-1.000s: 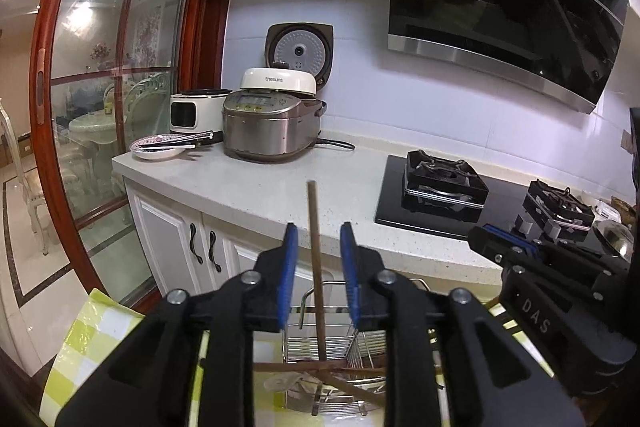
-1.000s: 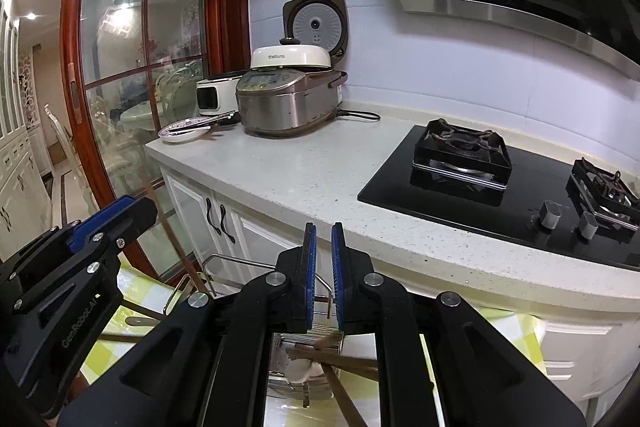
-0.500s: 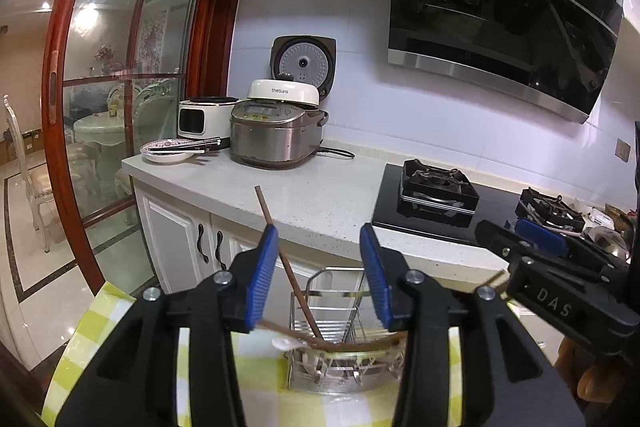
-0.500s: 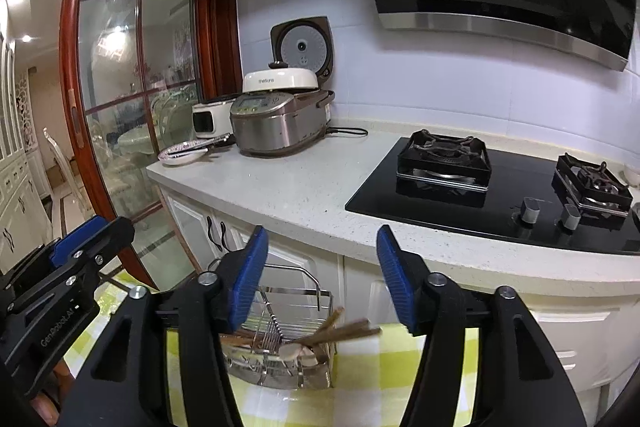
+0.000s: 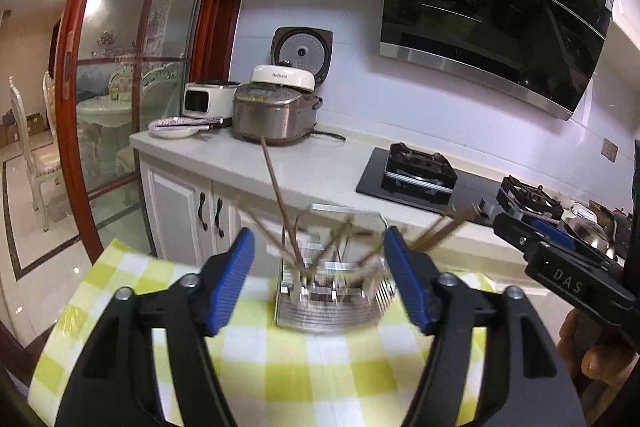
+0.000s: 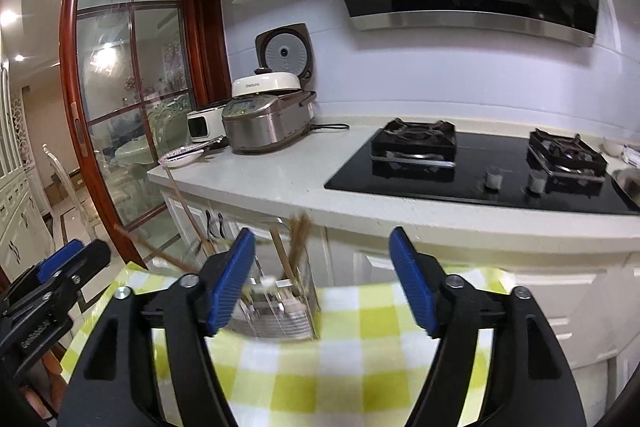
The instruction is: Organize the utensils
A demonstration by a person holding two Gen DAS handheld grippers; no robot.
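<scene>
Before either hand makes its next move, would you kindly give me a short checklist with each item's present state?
1. Left tool open, holding nothing: ok.
2. Right tool open, holding nothing: ok.
3. Wire rack standing upright on the checked cloth: ok.
4. Chopsticks all resting in the rack: ok, though they lean outward.
5. Chopsticks neatly sorted: cannot tell, the picture is blurred.

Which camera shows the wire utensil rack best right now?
Left wrist: the wire utensil rack sits whole, though blurred, between the open jaws. In the right wrist view, the rack is off-centre and partly hidden behind one finger.
</scene>
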